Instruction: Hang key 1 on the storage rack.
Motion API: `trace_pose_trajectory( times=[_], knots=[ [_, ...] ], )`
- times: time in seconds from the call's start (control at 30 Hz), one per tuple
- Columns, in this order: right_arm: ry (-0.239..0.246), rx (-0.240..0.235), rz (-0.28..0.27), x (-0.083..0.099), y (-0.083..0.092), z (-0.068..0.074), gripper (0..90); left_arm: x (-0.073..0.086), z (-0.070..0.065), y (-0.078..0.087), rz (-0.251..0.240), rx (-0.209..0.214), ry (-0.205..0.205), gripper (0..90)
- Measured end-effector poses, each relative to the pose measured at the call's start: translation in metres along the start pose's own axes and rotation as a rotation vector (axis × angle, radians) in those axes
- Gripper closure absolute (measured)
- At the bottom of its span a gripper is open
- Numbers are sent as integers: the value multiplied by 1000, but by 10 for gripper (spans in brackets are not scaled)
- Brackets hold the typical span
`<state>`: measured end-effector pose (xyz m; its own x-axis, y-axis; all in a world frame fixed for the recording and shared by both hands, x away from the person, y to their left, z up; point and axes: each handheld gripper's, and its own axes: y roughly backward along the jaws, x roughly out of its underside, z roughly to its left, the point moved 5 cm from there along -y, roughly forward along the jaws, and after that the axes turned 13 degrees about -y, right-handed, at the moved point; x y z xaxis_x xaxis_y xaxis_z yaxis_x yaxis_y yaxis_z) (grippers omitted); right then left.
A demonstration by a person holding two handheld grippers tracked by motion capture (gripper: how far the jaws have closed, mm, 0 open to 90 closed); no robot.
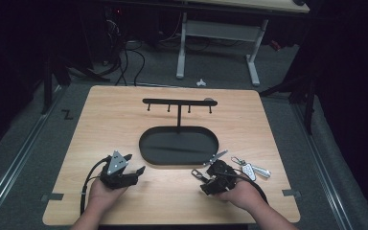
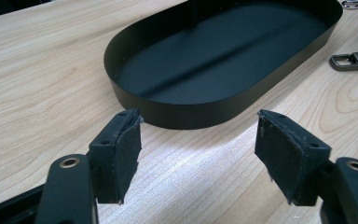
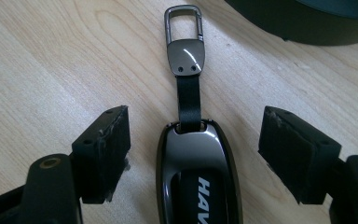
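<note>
lying flat on the table (image 1: 124,201) between the spread jaws of the right gripper (image 3: 194,149) is one dark glossy key fob (image 3: 195,177), its body centred in the gap with bare wood on either side, so neither pad touches it and the jaws stand released. one short black strap (image 3: 188,98) runs from the fob's top straight out past the jaw tips to one metal clasp (image 3: 184,39), which lies well beyond them. white letters show on the fob's lower face, cut off at the frame's edge. the left gripper (image 2: 198,154) also has its two jaws wide apart, nothing between them but bare wood; just ahead of their tips sits the one black oval tray (image 2: 186,114), its near wall close to the pads without touching. in the high view one rack (image 1: 178,101) with four small hooks rises behind the tray, and two more sets of keys (image 1: 250,168) lie beside the right gripper (image 1: 206,178), on the side away from the left gripper (image 1: 133,165), so three sets in all.
</note>
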<state>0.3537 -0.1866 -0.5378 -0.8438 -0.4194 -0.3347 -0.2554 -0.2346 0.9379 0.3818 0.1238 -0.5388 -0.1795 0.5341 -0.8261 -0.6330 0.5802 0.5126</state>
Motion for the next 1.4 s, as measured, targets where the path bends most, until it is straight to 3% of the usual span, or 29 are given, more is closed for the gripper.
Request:
trace_pose_trajectory(
  times=[0.27,0.6,0.77,1.03,1.07,1.1,1.23,1.4],
  knots=[
    [51,34,84,-10,-6,5,273,-1,-2,0,-5,19,-7,316],
    [67,37,181,-23,-9,7,355,0,-1,-1,-1,25,-6,316],
    [110,57,217,-29,-9,7,375,-1,-1,-1,-5,27,-8,317],
    [103,67,265,-32,-8,6,420,0,-2,-1,-3,29,-9,317],
    [84,71,273,-31,-8,8,441,0,-2,-1,-3,29,-8,316],
    [108,69,271,-32,-8,7,452,0,-1,-1,-3,31,-3,315],
    [98,61,273,-34,-7,7,507,-1,0,1,-8,31,11,315],
    [66,50,286,-37,-4,5,587,0,1,1,-8,26,10,315]
  ],
)
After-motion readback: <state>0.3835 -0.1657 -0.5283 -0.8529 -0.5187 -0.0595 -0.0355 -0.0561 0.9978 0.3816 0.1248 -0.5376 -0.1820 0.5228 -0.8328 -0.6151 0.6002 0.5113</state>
